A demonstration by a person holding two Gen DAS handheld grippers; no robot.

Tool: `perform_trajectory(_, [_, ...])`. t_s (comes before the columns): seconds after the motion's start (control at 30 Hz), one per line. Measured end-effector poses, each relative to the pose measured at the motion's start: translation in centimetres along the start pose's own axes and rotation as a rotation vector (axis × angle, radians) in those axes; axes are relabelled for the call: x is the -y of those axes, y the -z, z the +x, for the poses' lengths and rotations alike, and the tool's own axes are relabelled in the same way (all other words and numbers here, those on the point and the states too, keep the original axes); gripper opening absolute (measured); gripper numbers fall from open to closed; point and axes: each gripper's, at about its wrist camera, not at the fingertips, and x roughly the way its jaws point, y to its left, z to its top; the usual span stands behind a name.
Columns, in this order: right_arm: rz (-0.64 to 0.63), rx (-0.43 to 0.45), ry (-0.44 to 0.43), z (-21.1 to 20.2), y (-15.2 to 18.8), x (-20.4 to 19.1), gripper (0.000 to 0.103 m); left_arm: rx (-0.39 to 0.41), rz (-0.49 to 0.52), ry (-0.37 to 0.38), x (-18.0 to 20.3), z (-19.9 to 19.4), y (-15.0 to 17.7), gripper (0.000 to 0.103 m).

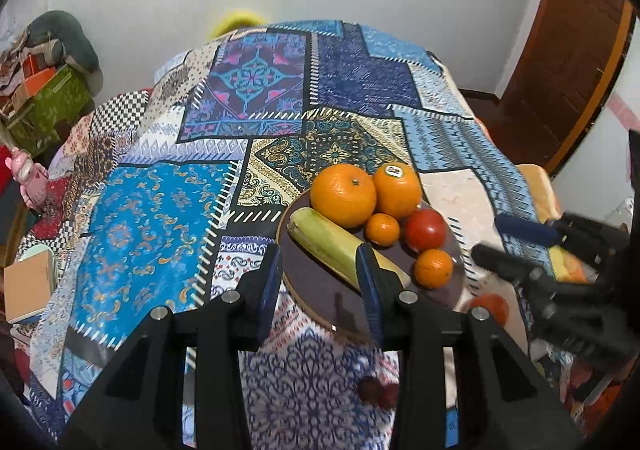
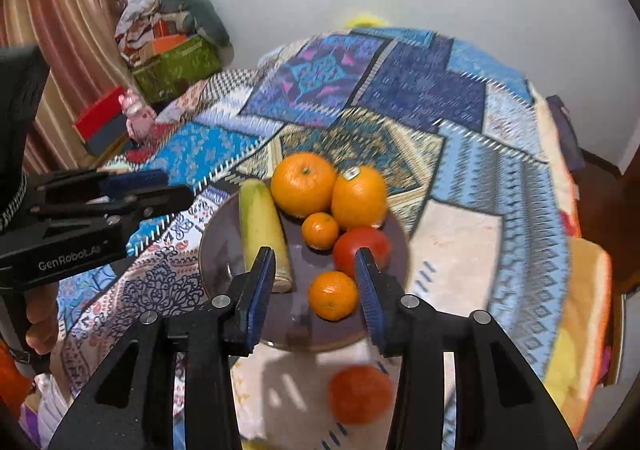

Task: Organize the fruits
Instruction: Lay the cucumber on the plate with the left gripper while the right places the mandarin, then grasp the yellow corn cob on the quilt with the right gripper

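Now we hold both grippers above a round dark plate [image 2: 224,250] set on the patchwork cloth [image 1: 152,218] of the table. On the plate lie two large oranges, one plain [image 2: 303,184] and one bearing a small sticker [image 2: 359,197], pressed side by side at the far rim; a small mandarin [image 2: 320,230] sits just in front of them, touching both. A pale yellow-green banana [image 2: 262,228] lies along the plate's left side, its cut end nearest us. A red tomato [image 2: 362,250] rests beside the mandarin, and a second mandarin [image 2: 332,295] sits nearer us, just below the tomato. Another red fruit [image 2: 359,394], blurred, lies off the plate on the cloth close to us. Our right gripper [image 2: 316,290] has its jaws apart with nothing held, and so does our left gripper [image 1: 318,290], which hangs empty over the plate's near edge.
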Motion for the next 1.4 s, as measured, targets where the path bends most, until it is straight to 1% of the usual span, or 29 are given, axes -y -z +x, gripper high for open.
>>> perform_trajectory(0.13, [0.011,0.049,0.027,-3.1,0.7,0.8,0.044,0.015,0.021,0.009,0.5,-2.2,1.1,0.039])
perform_trajectory(0.23, [0.023,0.066,0.043,-4.8,1.7,1.3,0.048,0.020,0.032,0.019,0.9,-3.5,2.2,0.043])
perform_trajectory(0.33, [0.042,0.067,0.051,-5.8,3.0,2.0,0.049,0.011,0.035,0.030,1.3,-4.0,3.5,0.049])
perform_trajectory(0.47, [0.075,0.049,0.048,-6.3,5.0,2.6,0.049,-0.031,0.039,0.047,2.1,-3.8,5.5,0.049])
perform_trajectory(0.57, [0.101,0.018,0.020,-6.2,6.8,2.7,0.050,-0.065,0.036,0.073,2.6,-3.5,7.4,0.049])
perform_trajectory(0.67, [0.106,-0.028,-0.001,-5.7,8.9,2.3,0.054,-0.098,0.036,0.090,3.3,-3.2,9.0,0.049])
perform_trajectory(0.83, [0.083,-0.110,-0.068,-4.0,11.9,0.5,0.059,-0.155,0.026,0.104,3.9,-2.3,11.5,0.049])
perform_trajectory(0.87, [0.069,-0.122,-0.071,-3.7,12.2,0.1,0.061,-0.165,0.022,0.110,3.9,-2.2,11.9,0.049])
perform_trajectory(0.9, [0.045,-0.137,-0.071,-3.1,12.5,-0.4,0.067,-0.174,0.018,0.114,4.0,-2.1,12.3,0.049])
perform_trajectory(0.97, [-0.002,-0.137,-0.037,-2.5,12.9,-1.0,0.074,-0.188,0.012,0.114,4.0,-2.0,12.9,0.049])
perform_trajectory(1.03, [-0.042,-0.156,-0.023,-1.4,12.7,-1.5,0.078,-0.196,0.007,0.115,4.0,-1.9,13.2,0.049])
perform_trajectory(1.1, [-0.049,-0.177,-0.037,-0.6,12.6,-1.5,0.078,-0.200,-0.001,0.115,3.8,-1.9,13.5,0.049])
perform_trajectory(1.17, [-0.058,-0.199,-0.037,0.2,12.6,-1.6,0.076,-0.200,-0.007,0.115,3.7,-1.9,13.5,0.049])
perform_trajectory(1.23, [-0.061,-0.199,-0.039,0.4,12.7,-1.4,0.071,-0.199,-0.012,0.116,3.6,-1.9,13.4,0.049])
perform_trajectory(1.27, [-0.057,-0.197,-0.045,0.3,12.7,-1.4,0.063,-0.196,-0.012,0.118,3.7,-2.0,13.4,0.049])
perform_trajectory(1.3, [-0.057,-0.197,-0.046,0.3,12.6,-1.3,0.052,-0.193,-0.012,0.118,3.7,-2.1,13.3,0.049])
perform_trajectory(1.33, [-0.057,-0.194,-0.048,0.1,12.6,-1.3,0.046,-0.189,-0.009,0.118,3.8,-2.1,13.2,0.049])
perform_trajectory(1.37, [-0.051,-0.192,-0.058,0.0,12.7,-1.2,0.036,-0.186,-0.007,0.117,3.9,-2.2,13.1,0.049])
perform_trajectory(1.4, [-0.037,-0.191,-0.075,-0.2,12.8,-1.0,0.034,-0.182,-0.004,0.118,4.0,-2.3,13.0,0.049])
